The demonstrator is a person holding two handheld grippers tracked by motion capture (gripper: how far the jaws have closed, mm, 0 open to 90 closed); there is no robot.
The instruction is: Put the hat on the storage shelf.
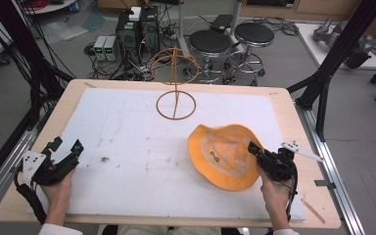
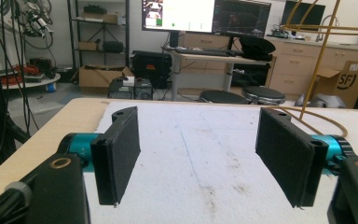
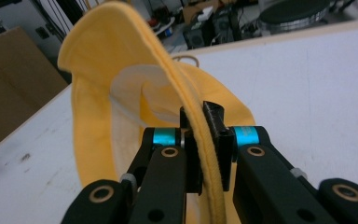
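Note:
An orange-yellow bucket hat lies upside down on the white table cover, right of the middle, its pale lining facing up. My right gripper is shut on the hat's brim at its right edge; in the right gripper view the brim runs pinched between the two black jaws. A wire hat stand stands at the far middle of the table, with its ring base on the cover. My left gripper rests at the near left, open, with nothing between its pads.
The white cover spans most of the wooden table. Two black stools and computer boxes stand on the floor beyond the far edge. Black frame struts rise at both sides.

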